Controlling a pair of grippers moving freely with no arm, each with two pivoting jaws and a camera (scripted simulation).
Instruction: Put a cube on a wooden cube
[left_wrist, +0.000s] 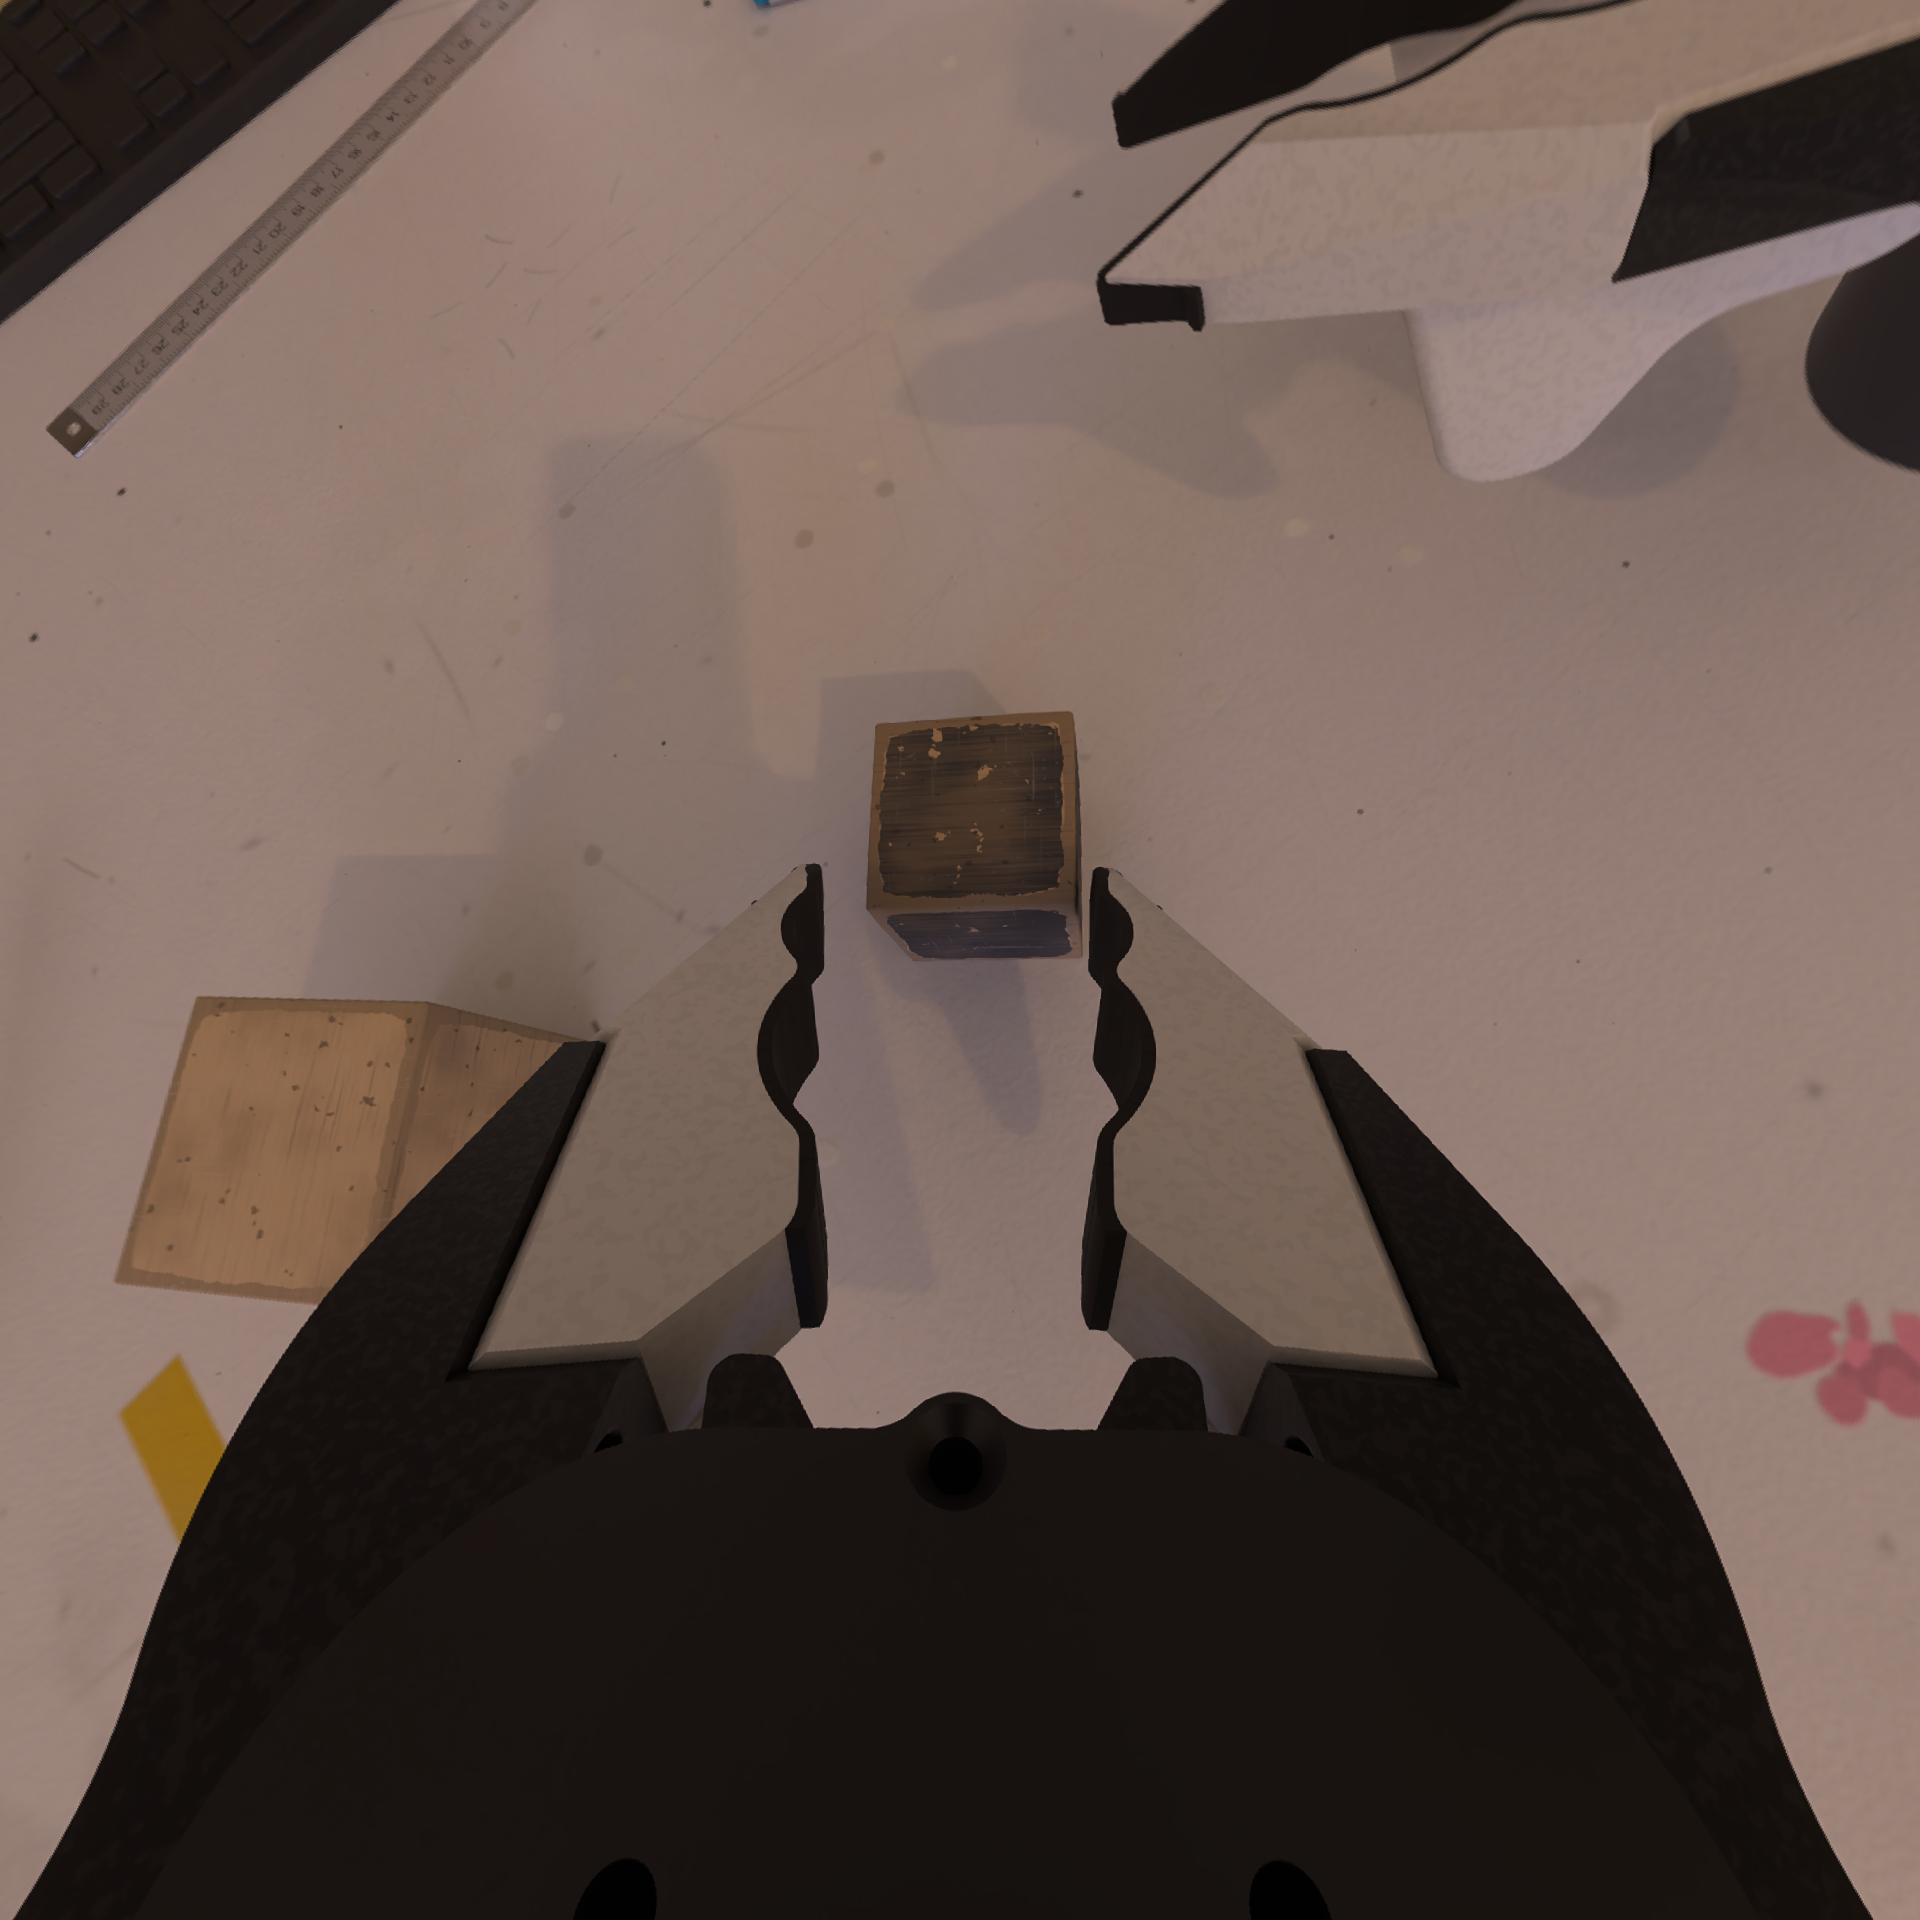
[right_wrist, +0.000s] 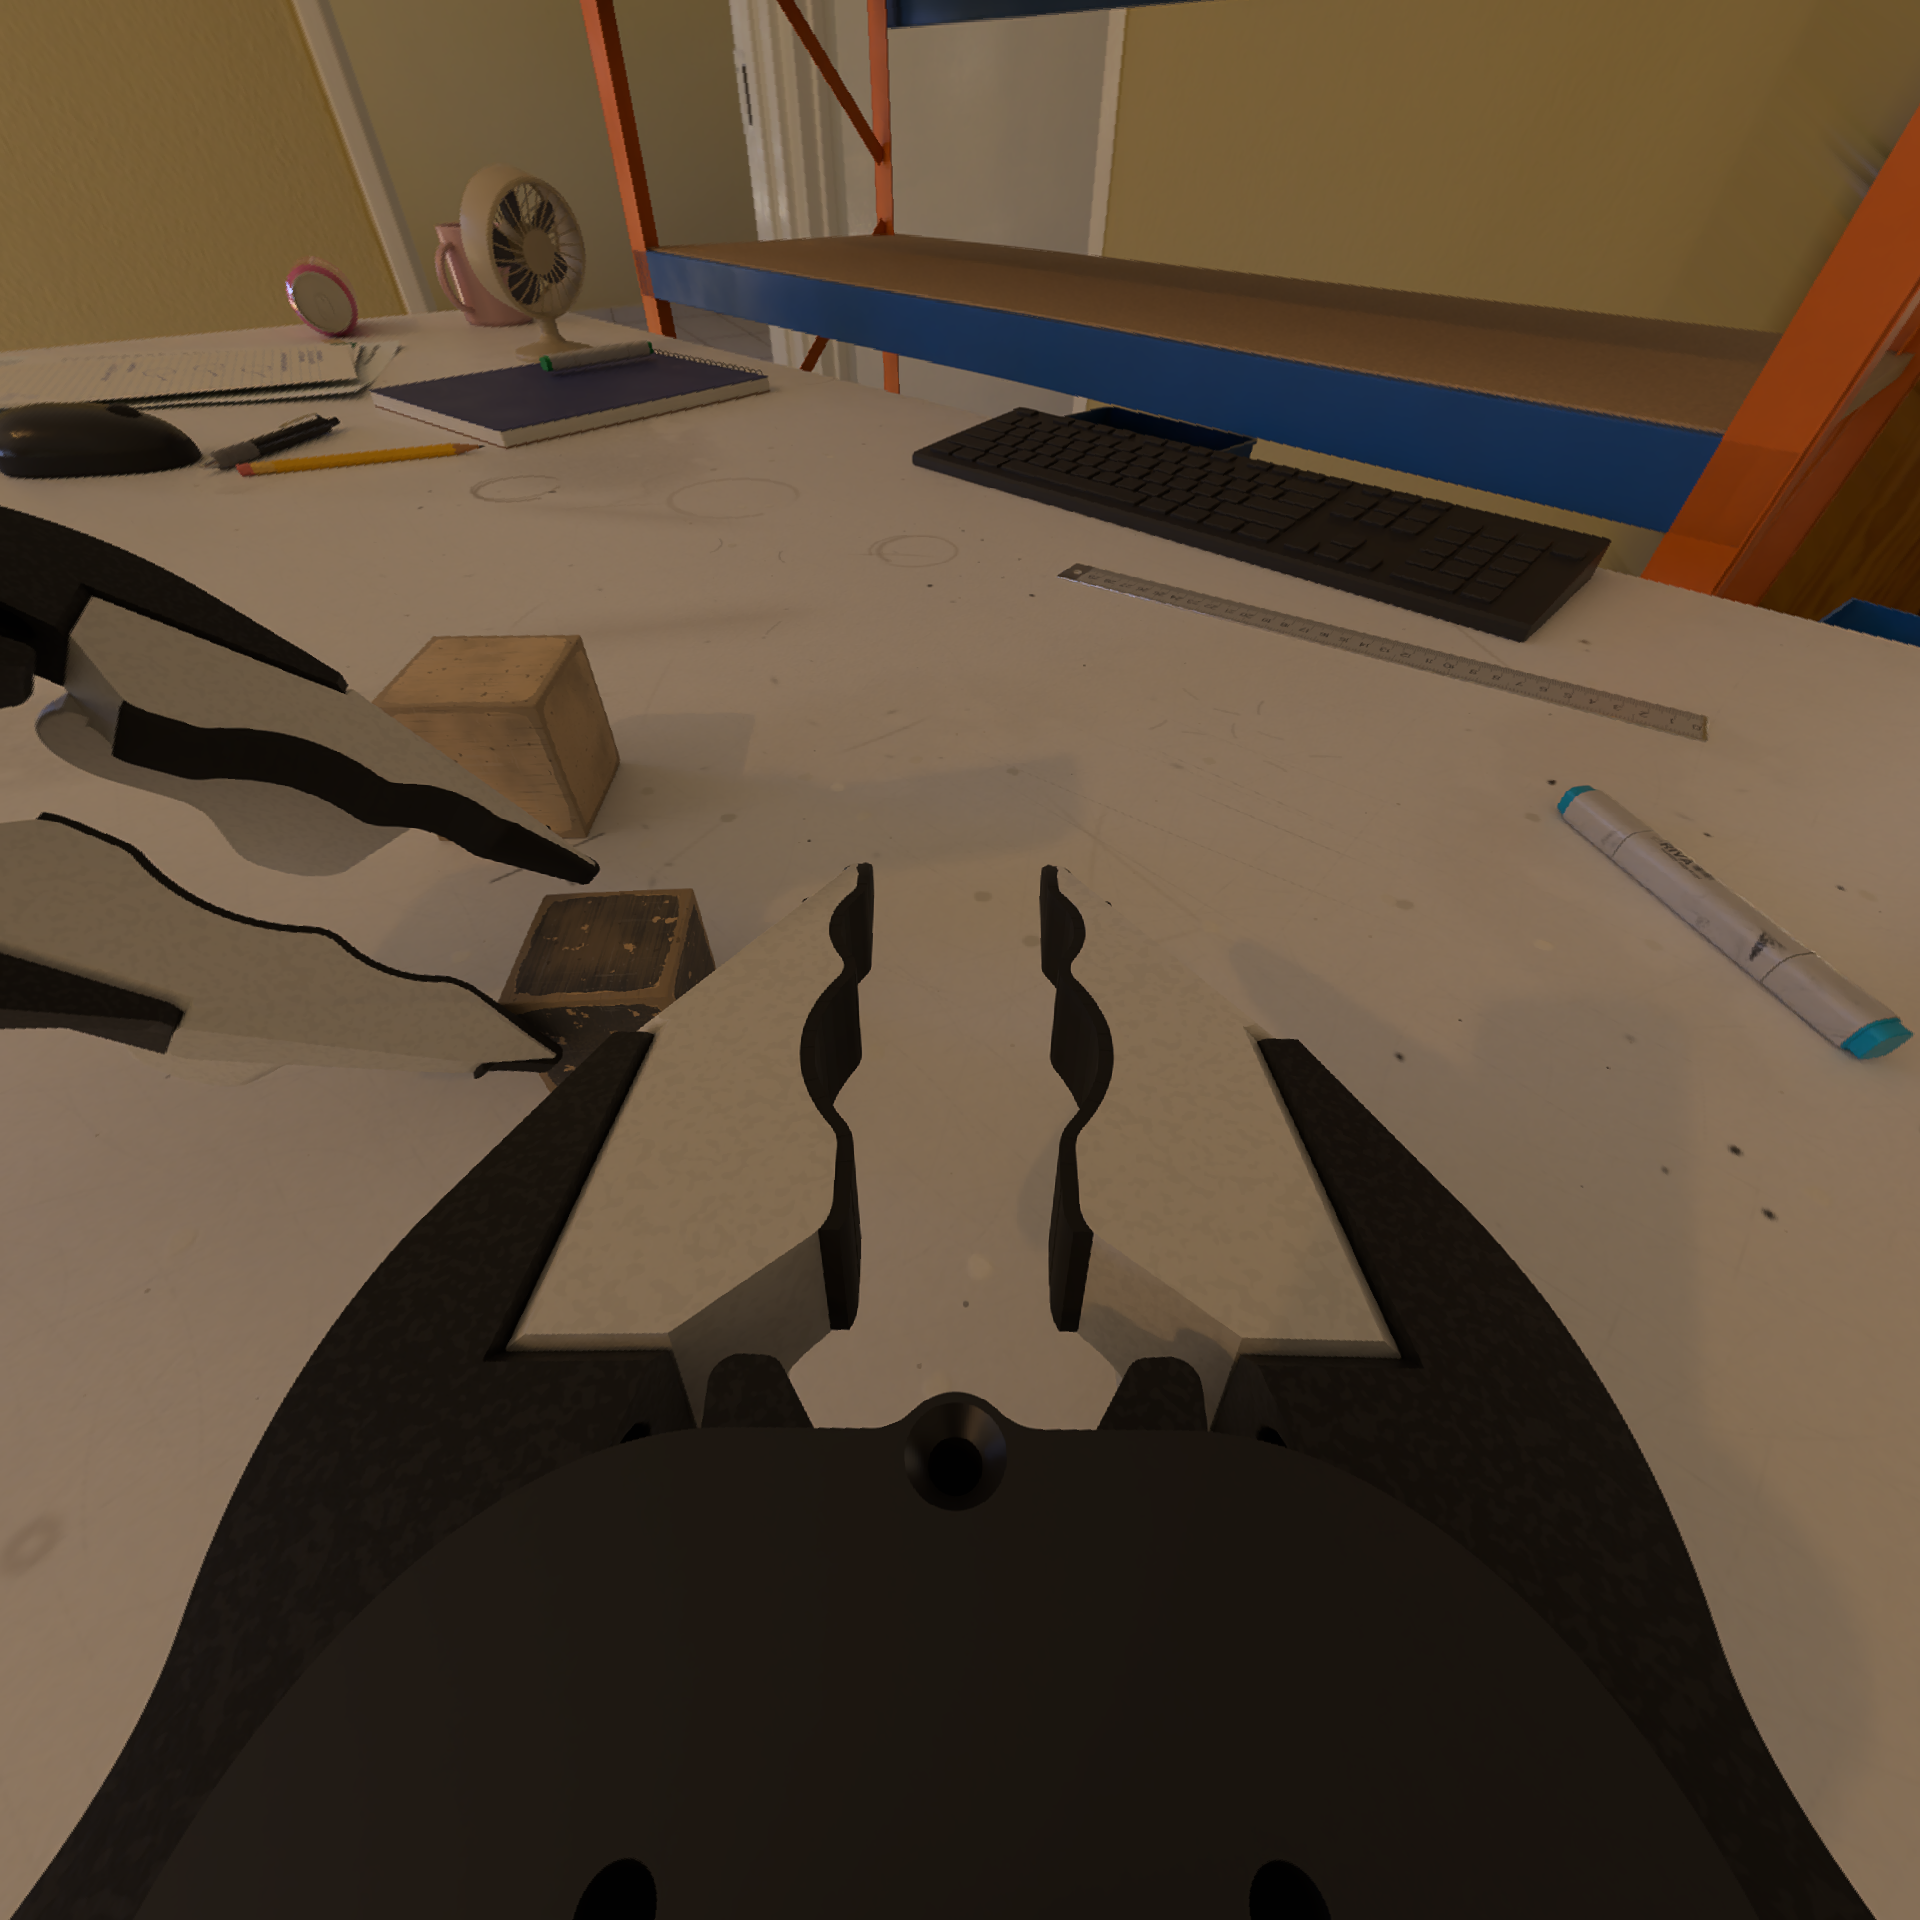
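Note:
A small dark-faced cube (left_wrist: 971, 810) with worn tan edges sits on the white table, just beyond my left gripper (left_wrist: 956, 883). The left gripper is open and empty, above the table, with its tips at the cube's near edge. A larger plain wooden cube (left_wrist: 281, 1143) stands to the left, partly hidden by the left finger. In the right wrist view the dark cube (right_wrist: 608, 951) lies between the left gripper's fingertips (right_wrist: 566, 862), with the wooden cube (right_wrist: 509, 717) behind. My right gripper (right_wrist: 956, 883) is open and empty over bare table; it also shows in the left wrist view (left_wrist: 1132, 197).
A steel ruler (right_wrist: 1382, 649) and a black keyboard (right_wrist: 1268, 509) lie at the far side. A white marker with teal caps (right_wrist: 1725, 914) lies at the right. A notebook (right_wrist: 571, 400), mouse (right_wrist: 94, 442), pencil, fan and an orange-and-blue shelf (right_wrist: 1195, 343) stand farther back.

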